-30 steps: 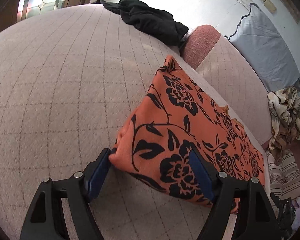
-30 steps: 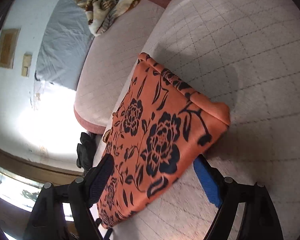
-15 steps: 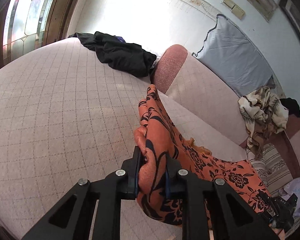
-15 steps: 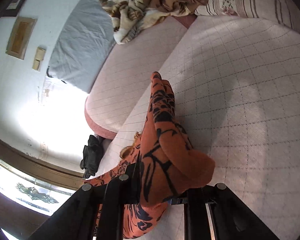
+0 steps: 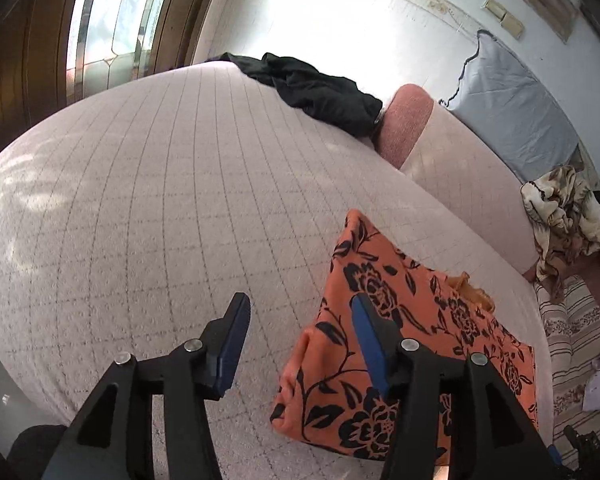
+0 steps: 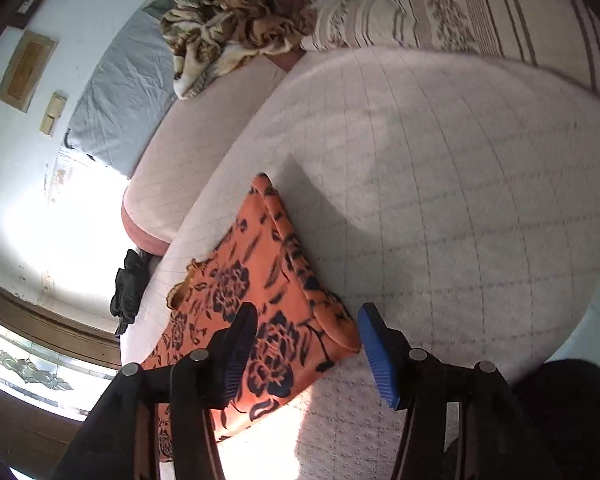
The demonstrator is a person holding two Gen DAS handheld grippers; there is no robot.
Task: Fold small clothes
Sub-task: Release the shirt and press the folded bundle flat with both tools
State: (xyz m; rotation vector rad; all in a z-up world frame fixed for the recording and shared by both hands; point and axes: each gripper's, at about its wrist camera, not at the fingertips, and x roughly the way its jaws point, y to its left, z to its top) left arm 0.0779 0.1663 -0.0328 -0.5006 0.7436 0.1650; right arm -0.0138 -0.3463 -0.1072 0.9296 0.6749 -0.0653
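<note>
Jaws, left gripper: spread wide, holding nothing; blue pads bare; the right-hand finger stood over the near edge of the garment, contact not determinable, the other finger over bare bed cover. Jaws, right gripper: likewise spread wide and holding nothing; the garment's near corner lay between the two fingers, unpinched, whether it brushed the blue pad not determinable. Item, orange floral garment: one piece, orange with black rose print, lying flat on the quilted bed cover in a compact folded shape; doubled edges and a rolled hem visible along the side in the right wrist view; a frilled edge showed at the far side. Position: on the bed cover, in front of both grippers, well apart from the black garment heaped at the far edge beside the pinkish bolster. Other holdings: patterned brown-and-cream cloth bunched at the far right; grey sheet against the wall; striped bedding beyond the cover. Progress, by judgement: at least one fold of the orange piece done and laid down, both grippers free of it; remaining, possibly a further fold or squaring of the bundle, and the black garment as yet unfolded
</note>
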